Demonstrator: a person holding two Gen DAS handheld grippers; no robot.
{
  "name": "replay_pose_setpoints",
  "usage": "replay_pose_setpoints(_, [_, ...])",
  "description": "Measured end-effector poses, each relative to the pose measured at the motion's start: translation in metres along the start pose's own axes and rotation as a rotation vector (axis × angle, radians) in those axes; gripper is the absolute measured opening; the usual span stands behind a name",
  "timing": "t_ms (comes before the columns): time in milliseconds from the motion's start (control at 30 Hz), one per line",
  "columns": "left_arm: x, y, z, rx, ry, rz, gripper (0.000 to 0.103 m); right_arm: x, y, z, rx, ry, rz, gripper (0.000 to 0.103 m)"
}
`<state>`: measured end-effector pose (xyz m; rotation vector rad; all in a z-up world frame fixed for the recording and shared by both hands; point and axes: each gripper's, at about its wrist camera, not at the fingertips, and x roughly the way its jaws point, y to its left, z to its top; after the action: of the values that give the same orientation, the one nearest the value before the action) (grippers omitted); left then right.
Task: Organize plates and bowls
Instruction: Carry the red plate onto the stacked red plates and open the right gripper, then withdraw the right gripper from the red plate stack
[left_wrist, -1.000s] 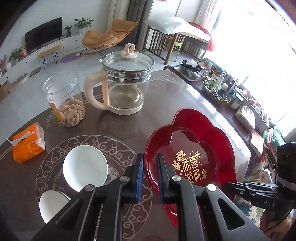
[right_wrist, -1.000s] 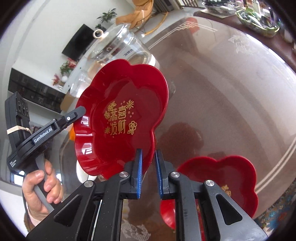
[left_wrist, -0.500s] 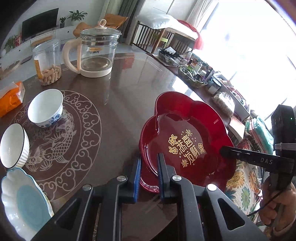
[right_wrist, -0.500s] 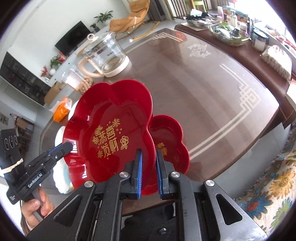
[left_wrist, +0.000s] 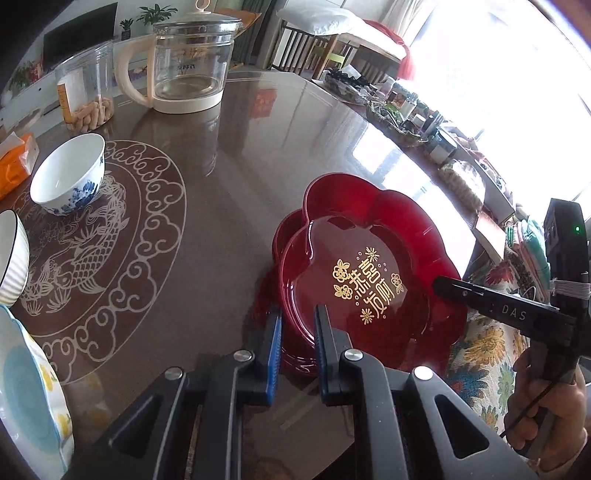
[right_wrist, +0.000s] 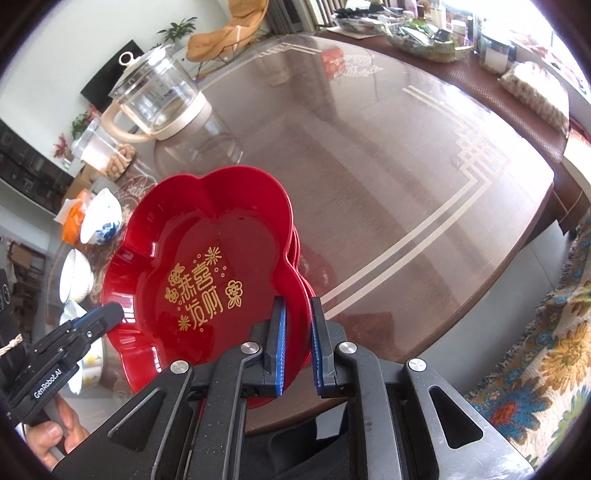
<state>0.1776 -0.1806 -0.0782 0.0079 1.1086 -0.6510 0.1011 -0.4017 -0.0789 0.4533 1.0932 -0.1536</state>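
A red flower-shaped plate (left_wrist: 373, 266) with gold lettering is held by its rim from two sides. My left gripper (left_wrist: 297, 325) is shut on its near-left rim, and my right gripper (right_wrist: 295, 317) is shut on the opposite rim. The plate hangs just over a second red plate (left_wrist: 282, 230) on the table, whose edge shows beneath it. Whether the two plates touch I cannot tell. Each view shows the other gripper at the plate's rim: right gripper (left_wrist: 441, 286), left gripper (right_wrist: 112, 314). A blue-and-white bowl (left_wrist: 66, 173), a white ribbed bowl (left_wrist: 11, 254) and a white-and-blue plate (left_wrist: 29, 402) stand to the left.
A glass kettle (left_wrist: 188, 62), a clear jar of snacks (left_wrist: 85, 92) and an orange tissue pack (left_wrist: 14, 162) stand at the far left of the glossy brown table (right_wrist: 369, 166). Cluttered trays (right_wrist: 424, 40) line its far edge. The table's near edge (right_wrist: 424, 343) lies just beyond the red plates.
Both grippers carried the red plate down and toward the table's near edge. It now hangs directly over the second red plate instead of high above the table.
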Motion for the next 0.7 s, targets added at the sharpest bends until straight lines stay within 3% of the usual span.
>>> replay_pose_setpoints(233, [0.008, -0.001, -0.010, 0.035, 0.008, 0.081, 0.015, 0.007, 0.000, 0.004, -0.023, -0.027, -0.029, 0.015])
replay_pose_setpoints(400, [0.006, 0.001, -0.012, 0.042, 0.010, 0.080, 0.015, 0.005, -0.008, 0.003, 0.013, -0.059, -0.009, 0.018])
replay_pose_setpoints(500, [-0.001, 0.001, -0.015, 0.047, -0.025, 0.129, 0.015, -0.007, -0.010, 0.003, 0.025, -0.115, -0.020, 0.031])
replay_pose_setpoints(700, [-0.019, 0.006, -0.018, 0.001, -0.088, 0.157, 0.015, -0.049, 0.003, -0.008, -0.003, -0.269, -0.035, 0.058])
